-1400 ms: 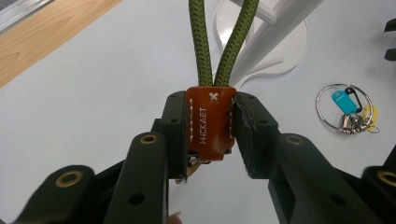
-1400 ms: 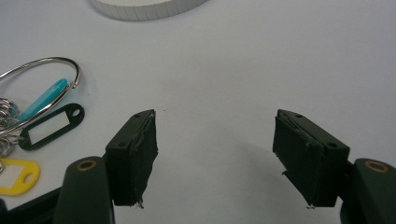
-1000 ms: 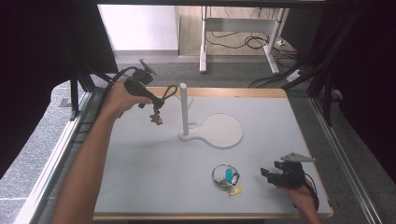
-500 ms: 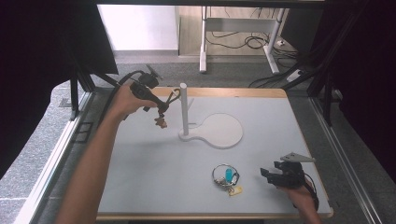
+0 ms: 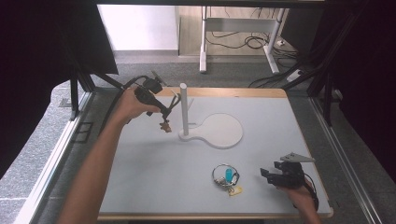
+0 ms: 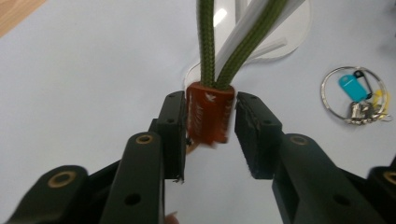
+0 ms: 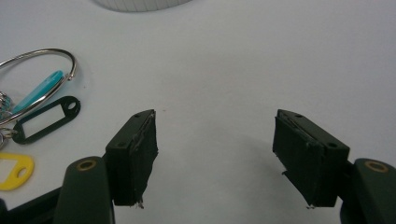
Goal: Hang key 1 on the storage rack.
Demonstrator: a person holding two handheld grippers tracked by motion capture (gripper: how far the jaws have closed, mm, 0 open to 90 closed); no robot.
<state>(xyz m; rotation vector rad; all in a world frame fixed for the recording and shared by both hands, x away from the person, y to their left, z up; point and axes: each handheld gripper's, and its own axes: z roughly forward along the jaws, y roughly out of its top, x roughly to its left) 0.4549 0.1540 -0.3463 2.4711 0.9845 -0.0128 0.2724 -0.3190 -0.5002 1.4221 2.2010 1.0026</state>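
Green cord (image 6: 205,42) hangs in a loop over the white post (image 5: 184,108) at the far left part of the bench (image 5: 140,177), and a small brown tag (image 6: 210,112) hangs at its end. The left claw (image 6: 208,135) is around that tag. Its jaws have just been opening, and now there is a thin gap on each side of the tag, so the pads are not pressing it. A second ago the keychain was in the air, away from the post; now the loop is over it. I think the hanging step is almost done and the left claw can pull back. The tag has a little white bird mark and some writing I cannot read. More to the right, a key ring (image 5: 226,175) with blue and yellow tags lies flat on the bench. Just beside it rests the right claw (image 7: 215,158), wide open and holding nothing.
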